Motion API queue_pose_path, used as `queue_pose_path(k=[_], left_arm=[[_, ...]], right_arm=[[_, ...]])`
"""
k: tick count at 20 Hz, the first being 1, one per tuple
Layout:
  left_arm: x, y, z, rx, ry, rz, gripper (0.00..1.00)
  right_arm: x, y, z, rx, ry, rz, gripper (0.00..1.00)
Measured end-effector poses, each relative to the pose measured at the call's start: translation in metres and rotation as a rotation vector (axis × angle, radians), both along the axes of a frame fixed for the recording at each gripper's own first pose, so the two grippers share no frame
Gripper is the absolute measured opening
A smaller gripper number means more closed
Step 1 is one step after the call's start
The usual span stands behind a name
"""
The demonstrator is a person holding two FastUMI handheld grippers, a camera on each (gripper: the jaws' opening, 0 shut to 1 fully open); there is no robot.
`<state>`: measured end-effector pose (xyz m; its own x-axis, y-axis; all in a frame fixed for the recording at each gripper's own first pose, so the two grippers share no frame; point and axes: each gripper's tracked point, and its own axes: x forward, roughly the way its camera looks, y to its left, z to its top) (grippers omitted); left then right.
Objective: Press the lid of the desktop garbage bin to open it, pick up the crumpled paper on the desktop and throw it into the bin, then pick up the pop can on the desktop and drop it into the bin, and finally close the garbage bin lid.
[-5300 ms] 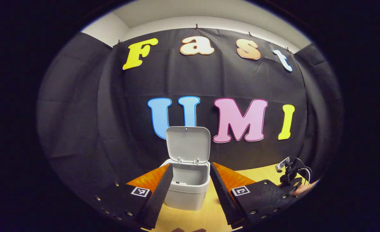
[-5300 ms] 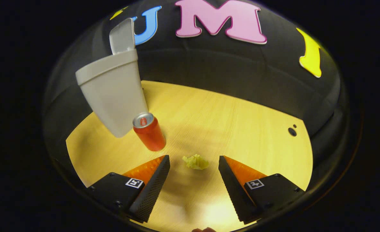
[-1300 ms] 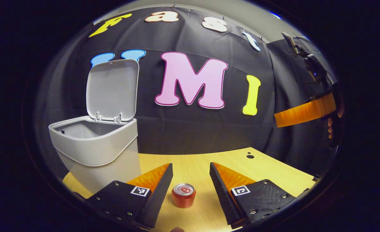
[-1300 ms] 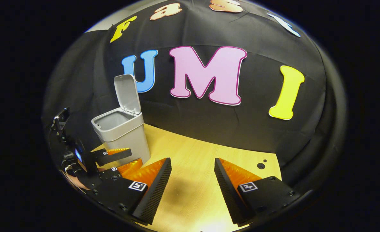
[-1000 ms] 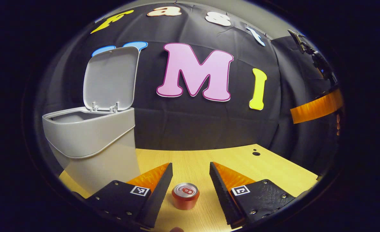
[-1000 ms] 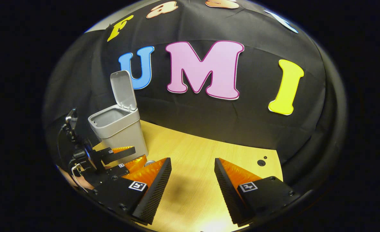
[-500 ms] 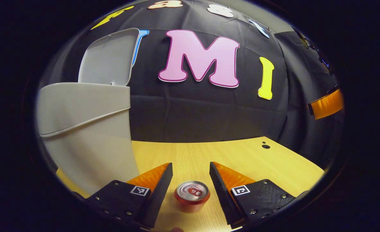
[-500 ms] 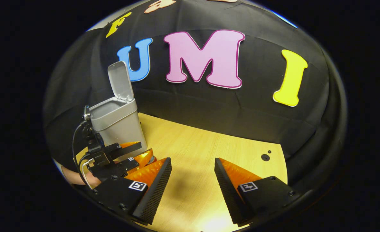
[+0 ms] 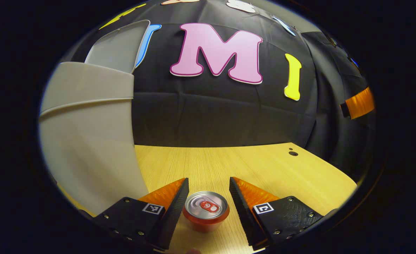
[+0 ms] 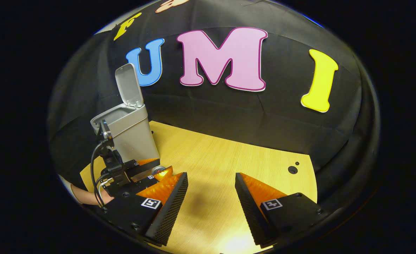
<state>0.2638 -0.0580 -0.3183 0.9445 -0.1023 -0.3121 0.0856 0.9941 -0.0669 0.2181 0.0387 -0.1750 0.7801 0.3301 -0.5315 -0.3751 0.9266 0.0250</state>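
Left gripper [image 9: 208, 190] spread around upright can [image 9: 206, 210] beside open bin [image 9: 88, 134]; right gripper [image 10: 210, 187] spread, empty.

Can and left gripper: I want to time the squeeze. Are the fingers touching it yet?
Cannot tell. In the left gripper view the can stands between the open left gripper; one finger's edge meets its rim, a sliver of table shows beside the other.

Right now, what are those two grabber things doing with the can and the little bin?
A person holds a grabber in each hand. The left gripper sits low around the pop can, which stands on the wooden desktop between its open fingers, not squeezed yet. The garbage bin stands beside it with its lid up. The right gripper is open, holding nothing, over the bare desktop. No crumpled paper lies on the desktop in view.
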Motion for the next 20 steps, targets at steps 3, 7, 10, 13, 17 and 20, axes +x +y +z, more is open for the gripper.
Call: queue_pose_path(k=[3, 7, 10, 13, 17, 20], left_arm=[[-0.003, 0.003, -0.015, 0.011, 0.026, -0.002, 0.78], [-0.005, 0.004, -0.037, 0.032, 0.079, 0.006, 0.87], [-0.01, 0.005, -0.05, 0.039, 0.099, 0.008, 0.87], [-0.01, 0.008, -0.057, 0.061, 0.127, 0.011, 0.87], [-0.011, 0.013, -0.062, 0.078, 0.147, 0.016, 0.87], [-0.013, 0.016, -0.062, 0.092, 0.158, 0.023, 0.85]], right_arm=[[-0.002, -0.003, -0.003, -0.008, 0.004, -0.002, 0.88], [-0.005, -0.008, -0.009, -0.008, 0.019, -0.021, 0.88], [-0.007, -0.013, -0.011, -0.019, 0.02, -0.024, 0.88], [-0.008, -0.014, -0.012, -0.02, 0.023, -0.029, 0.88], [-0.01, -0.014, -0.011, -0.018, 0.02, -0.033, 0.88], [-0.013, -0.014, -0.01, -0.022, 0.016, -0.033, 0.88]])
